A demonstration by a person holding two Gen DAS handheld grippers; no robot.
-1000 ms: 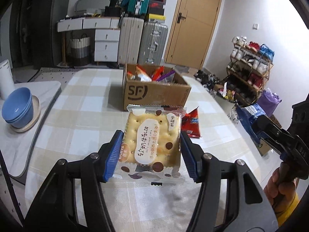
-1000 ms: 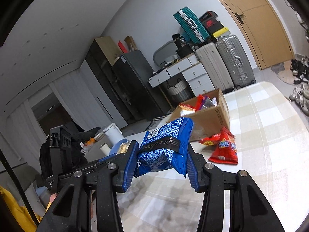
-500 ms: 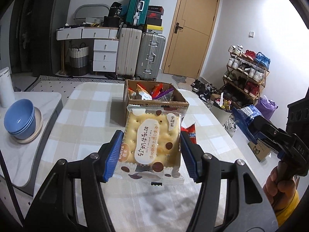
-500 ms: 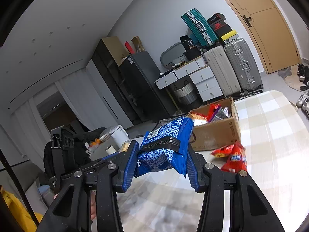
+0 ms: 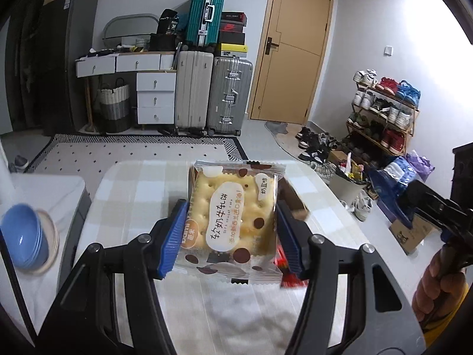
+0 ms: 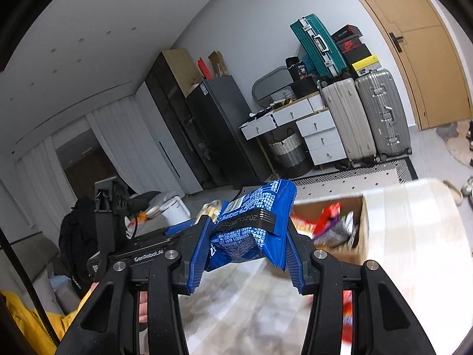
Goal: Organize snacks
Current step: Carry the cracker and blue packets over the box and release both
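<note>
Two grippers are up over the checked table (image 5: 142, 195), each with a snack pinched between its blue pads. Beyond the table's far rounded edge the floor runs open across a dotted rug (image 5: 142, 148) to the suitcases (image 5: 212, 100) and the door (image 5: 292, 50); a shoe rack (image 5: 384, 112) crowds the right side, and a side surface with blue bowls (image 5: 23, 242) sits close on the left.

On the table stands the cardboard box (image 6: 359, 236), top open, red and purple packets showing inside. In the left wrist view only a strip of its right wall peeks out behind the cracker pack.

The left gripper (image 5: 232, 224) is closed partway on the cracker pack (image 5: 233, 219), squeezing its two side edges. The pack is nearly square and lies flat, face up, its far sealed edge pointing away toward the box.

The right gripper (image 6: 246, 248) is clamped nearly shut on the blue snack bag (image 6: 251, 222), which bulges between the pads; its long axis runs forward and upward, crimped end tipped toward the box just to its right.

A red packet (image 5: 291, 272) lies on the table under the left gripper's right finger.
</note>
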